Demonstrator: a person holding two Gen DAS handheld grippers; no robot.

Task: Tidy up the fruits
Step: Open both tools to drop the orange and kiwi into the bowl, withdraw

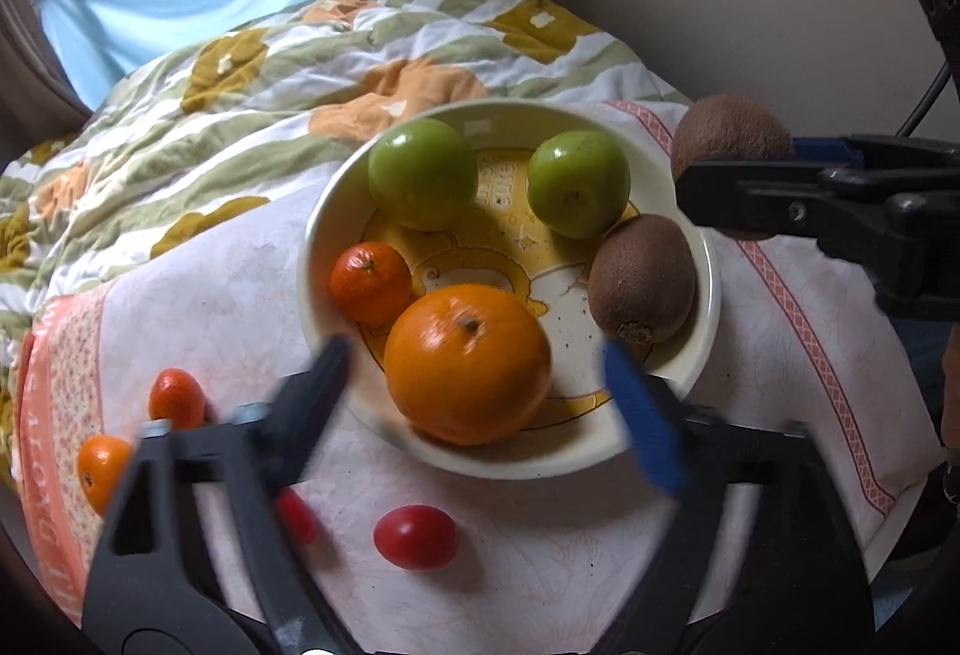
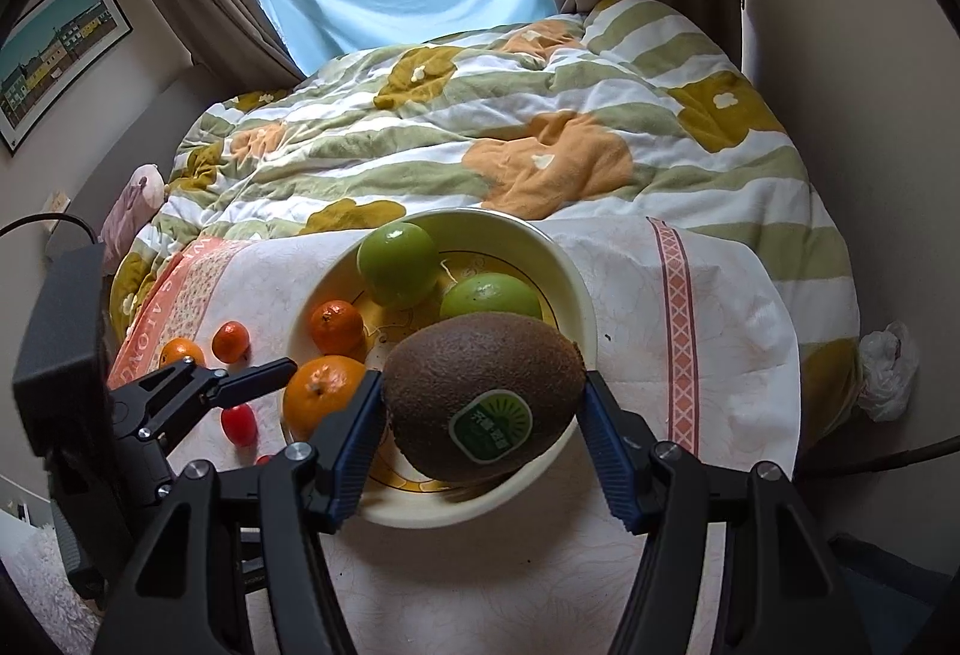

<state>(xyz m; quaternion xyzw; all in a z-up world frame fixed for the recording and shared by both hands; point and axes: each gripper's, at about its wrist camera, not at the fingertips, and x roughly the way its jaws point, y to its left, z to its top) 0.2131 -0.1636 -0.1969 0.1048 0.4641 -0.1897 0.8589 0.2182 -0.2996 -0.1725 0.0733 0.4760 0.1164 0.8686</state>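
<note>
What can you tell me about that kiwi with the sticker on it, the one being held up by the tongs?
The kiwi is brown, fuzzy and egg-shaped, with a green oval sticker bearing white characters on its near side. It lies crosswise, clamped at both ends between the blue pads of the right tongs. It is held in the air near the right rim of the cream bowl, which already holds another kiwi.

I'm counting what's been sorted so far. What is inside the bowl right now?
Inside the bowl: two green fruits, a small mandarin, a big orange and a kiwi. The bowl's floor beneath them is covered.
</note>
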